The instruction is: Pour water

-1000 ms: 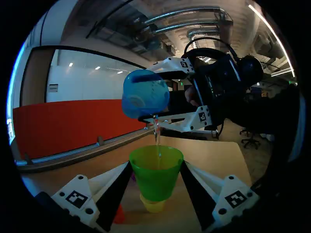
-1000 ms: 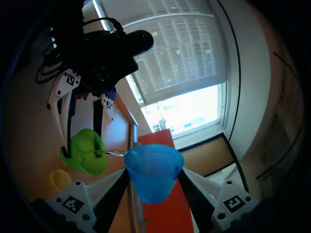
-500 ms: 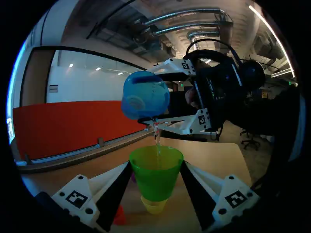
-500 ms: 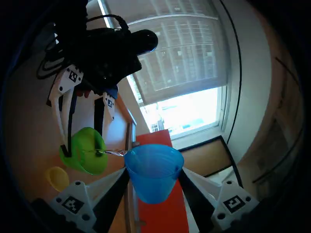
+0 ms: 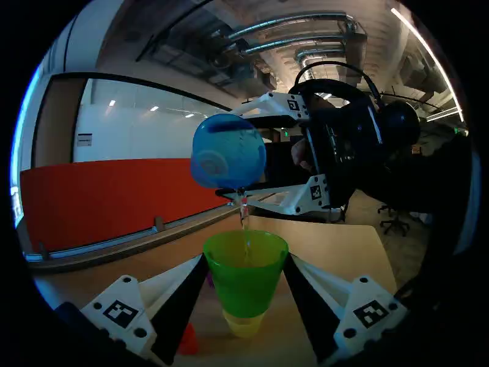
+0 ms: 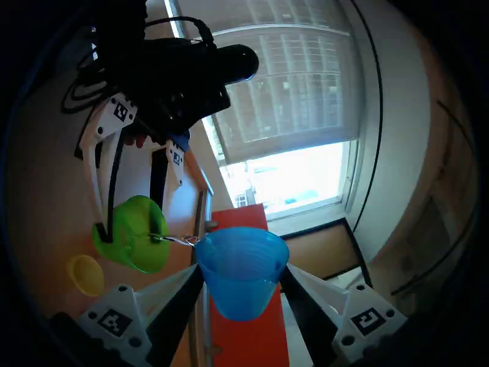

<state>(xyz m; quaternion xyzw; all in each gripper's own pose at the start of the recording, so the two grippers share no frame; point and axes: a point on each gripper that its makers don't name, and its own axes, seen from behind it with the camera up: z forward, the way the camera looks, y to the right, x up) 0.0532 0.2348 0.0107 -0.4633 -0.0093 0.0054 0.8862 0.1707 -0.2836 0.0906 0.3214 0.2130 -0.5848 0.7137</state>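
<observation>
My left gripper [image 5: 246,287] is shut on a green cup [image 5: 246,269], held upright above the wooden table [image 5: 342,244]. Above it my right gripper [image 5: 260,153] is shut on a blue cup [image 5: 227,151] tipped far over, and a thin stream of water [image 5: 244,217] falls from its rim into the green cup. In the right gripper view the blue cup [image 6: 242,269] sits between my right gripper's fingers [image 6: 242,293], water [image 6: 174,240] runs sideways into the green cup [image 6: 131,233], and the left gripper [image 6: 131,183] holds that cup.
A yellow cup [image 5: 243,324] stands on the table under the green one, also seen as the yellow cup [image 6: 85,274]. A small red object [image 5: 188,339] lies at the table's lower left. An orange partition wall [image 5: 110,196] runs behind; a bright window [image 6: 287,177] lies beyond.
The blue cup has tipped slightly further, and the right gripper view has rolled a little. Water keeps running into the green cup, which has stayed put.
</observation>
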